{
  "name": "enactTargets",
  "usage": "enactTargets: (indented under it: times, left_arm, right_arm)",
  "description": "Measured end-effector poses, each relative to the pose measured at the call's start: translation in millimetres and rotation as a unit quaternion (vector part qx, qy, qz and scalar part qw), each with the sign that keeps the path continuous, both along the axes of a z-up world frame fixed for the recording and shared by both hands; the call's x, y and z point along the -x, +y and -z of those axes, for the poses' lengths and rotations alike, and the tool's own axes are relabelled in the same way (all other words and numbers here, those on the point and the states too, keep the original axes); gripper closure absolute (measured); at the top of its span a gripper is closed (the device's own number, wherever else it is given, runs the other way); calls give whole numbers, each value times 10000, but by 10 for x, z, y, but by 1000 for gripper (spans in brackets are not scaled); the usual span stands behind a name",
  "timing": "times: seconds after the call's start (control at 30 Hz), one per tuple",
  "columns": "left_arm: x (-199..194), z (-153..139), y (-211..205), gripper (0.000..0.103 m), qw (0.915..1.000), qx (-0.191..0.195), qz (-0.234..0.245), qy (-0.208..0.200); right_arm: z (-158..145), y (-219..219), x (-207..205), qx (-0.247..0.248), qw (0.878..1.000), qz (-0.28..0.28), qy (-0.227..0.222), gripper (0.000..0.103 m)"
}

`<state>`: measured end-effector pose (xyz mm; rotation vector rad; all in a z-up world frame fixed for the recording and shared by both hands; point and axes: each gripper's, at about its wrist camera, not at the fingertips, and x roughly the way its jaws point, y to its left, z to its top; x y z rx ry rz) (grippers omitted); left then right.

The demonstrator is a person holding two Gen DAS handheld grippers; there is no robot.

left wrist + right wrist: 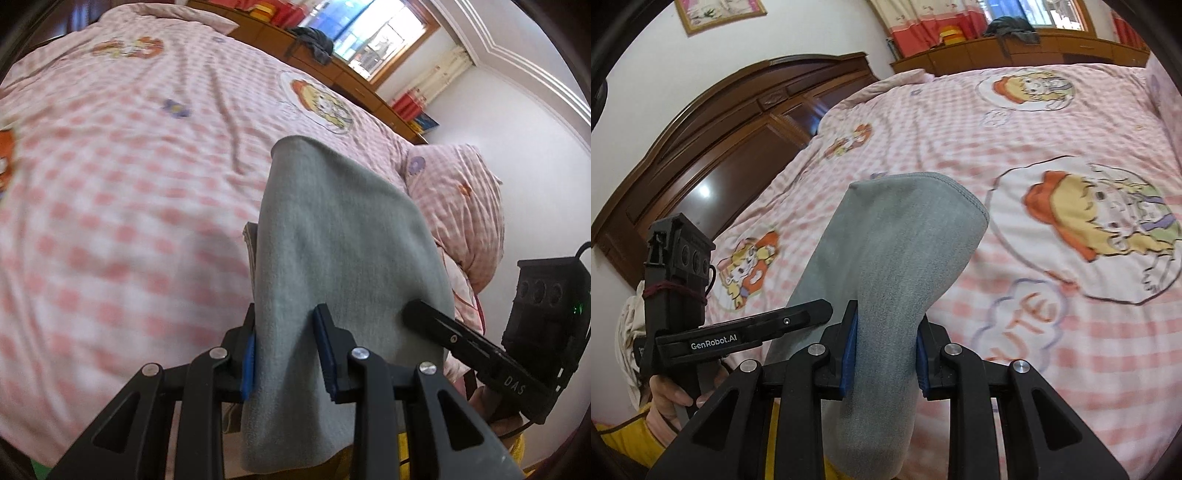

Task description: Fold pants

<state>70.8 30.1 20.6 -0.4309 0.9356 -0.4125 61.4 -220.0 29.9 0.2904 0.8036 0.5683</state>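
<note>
The left gripper (286,345) has its blue-padded fingers (248,360) closed on a fold of the grey pants (332,236), which hang lifted above the pink checked quilt (122,184) and not resting on it. Just beside it, the right gripper (886,350) pinches another part of the same pants (886,258) between its own pads (849,354), the cloth drooping over both sides of the fingers. The pictures are blurred, so the hands seem to be in motion. To do this step well, I judge both grips should stay firm and level with each other, the cloth kept taut between them, then lowered onto a flat stretch of quilt with edges aligned before either grip loosens.
</note>
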Motion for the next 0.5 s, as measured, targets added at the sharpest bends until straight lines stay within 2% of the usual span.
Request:
enactTargets:
  times: [0.23, 0.4, 0.5]
  left_arm:
    - [-209, -6, -585, 74, 9996, -69, 269, -6]
    - [-357, 38, -811, 74, 9992, -195, 339, 8]
    - [-438, 96, -882, 74, 9987, -373, 357, 12]
  right_arm:
    - [45, -456, -188, -41, 10000, 34, -55, 77]
    - [203, -621, -376, -190, 9998, 11, 63, 77]
    - [353, -640, -475, -85, 9998, 122, 156, 77]
